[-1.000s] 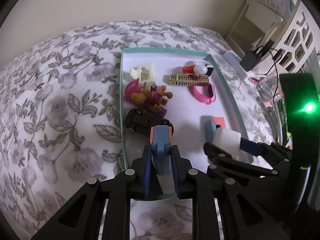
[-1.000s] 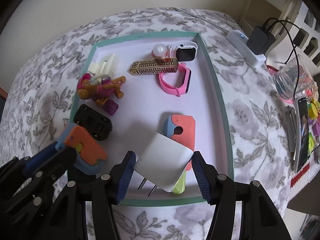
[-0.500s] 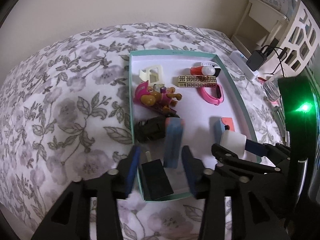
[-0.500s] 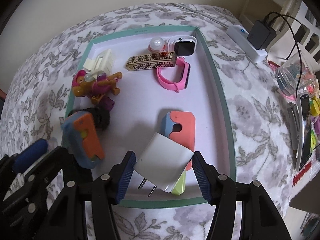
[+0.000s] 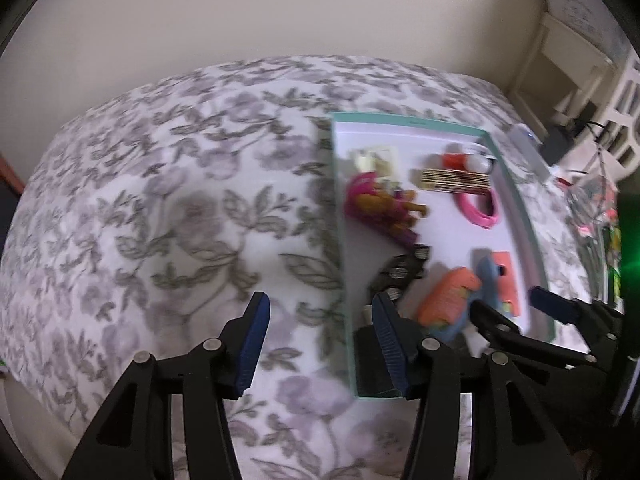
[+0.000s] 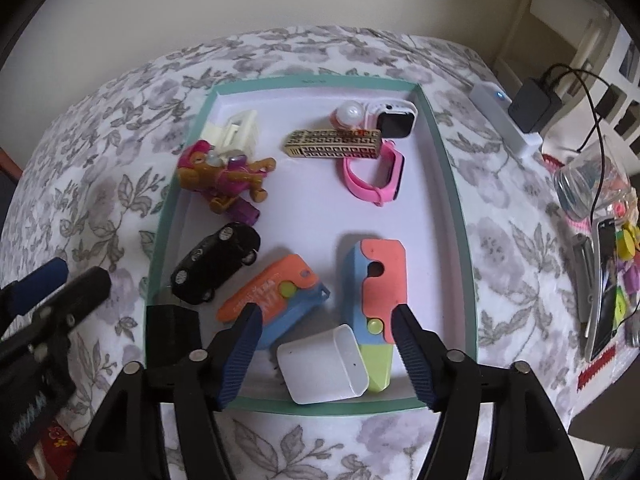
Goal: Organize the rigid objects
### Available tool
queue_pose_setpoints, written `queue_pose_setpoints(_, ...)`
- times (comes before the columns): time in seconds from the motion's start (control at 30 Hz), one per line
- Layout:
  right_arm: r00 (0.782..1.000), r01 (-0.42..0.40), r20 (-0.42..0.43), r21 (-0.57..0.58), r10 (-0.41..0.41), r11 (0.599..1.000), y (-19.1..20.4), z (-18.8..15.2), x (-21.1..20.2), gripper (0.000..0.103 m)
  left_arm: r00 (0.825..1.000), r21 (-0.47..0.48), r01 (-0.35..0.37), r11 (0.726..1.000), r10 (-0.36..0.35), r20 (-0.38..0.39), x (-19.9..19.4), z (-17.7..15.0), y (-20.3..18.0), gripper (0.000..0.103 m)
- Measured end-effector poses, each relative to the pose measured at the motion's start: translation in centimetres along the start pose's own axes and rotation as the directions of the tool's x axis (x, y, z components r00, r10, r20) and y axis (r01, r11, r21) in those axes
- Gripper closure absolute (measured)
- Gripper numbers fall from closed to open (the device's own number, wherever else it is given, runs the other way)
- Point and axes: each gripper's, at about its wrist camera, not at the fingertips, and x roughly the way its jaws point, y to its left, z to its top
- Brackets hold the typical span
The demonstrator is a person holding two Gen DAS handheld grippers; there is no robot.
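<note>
Hovering over the near end of a teal-rimmed tray (image 6: 448,184), the right hand-held gripper (image 6: 326,350) is seen with fingers spread wide, nothing pinched. Just ahead of it, between the fingers, a white plug adapter (image 6: 322,364) is lying in the tray, touching a tall orange-and-blue toy (image 6: 376,284) by the right finger. A second orange-and-blue toy (image 6: 276,298) is lying tilted by the left finger, with a black toy car (image 6: 216,268) further left. Farther ahead, a dog figure (image 6: 224,176), a cream clip (image 6: 236,132), a gold patterned bar (image 6: 332,144) and a pink watch (image 6: 376,176) are seen. A black block (image 6: 172,332) is propped at the tray's near left corner.

The left hand-held gripper (image 5: 318,346) is also spread and empty, held over the flowered bedspread (image 5: 180,200) at the tray's left edge (image 5: 340,240); its right finger is in front of the black block (image 5: 372,356). This view is blurred.
</note>
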Motion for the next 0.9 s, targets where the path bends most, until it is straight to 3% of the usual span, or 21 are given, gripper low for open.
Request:
queue_pose_setpoints(0.23, 0.999, 0.001, 0.033, -0.011, 0.0, 1.0, 0.7, -0.4, -0.7, 0.019, 0.997, -0.045, -0.075, 0.996, 0.074, -0.013, 0.1, -0.5, 2.5, 0.048)
queue_pose_setpoints(0.33, 0.999, -0.005, 0.041, -0.009, 0.006, 1.0, 0.9, -0.5, -0.9, 0.003, 0.996, -0.069, -0.082, 0.994, 0.081, -0.024, 0.2, -0.8, 3.5, 0.048)
queue_pose_setpoints(0.37, 0.999, -0.005, 0.045, -0.01, 0.006, 1.0, 1.0, -0.6, -1.0, 0.002, 0.996, -0.075, -0.087, 0.993, 0.085, -0.026, 0.2, -0.8, 3.7, 0.047)
queue_pose_setpoints(0.43, 0.999, -0.005, 0.05, -0.013, 0.005, 1.0, 1.2, -0.7, -1.1, 0.002, 0.995, -0.089, -0.099, 0.991, 0.096, -0.03, 0.3, -1.0, 4.2, 0.04)
queue_pose_setpoints(0.5, 0.999, -0.006, 0.053, -0.017, 0.006, 1.0, 1.4, -0.7, -1.2, 0.0, 0.994, -0.105, -0.108, 0.989, 0.105, -0.03, 0.3, -1.1, 4.7, 0.021)
queue_pose_setpoints(0.9, 0.998, 0.005, 0.068, -0.051, -0.001, 0.999, 2.8, -0.9, -2.0, 0.0, 0.994, -0.147, -0.104, 0.984, 0.097, -0.054, 0.0, -2.1, 6.3, 0.018)
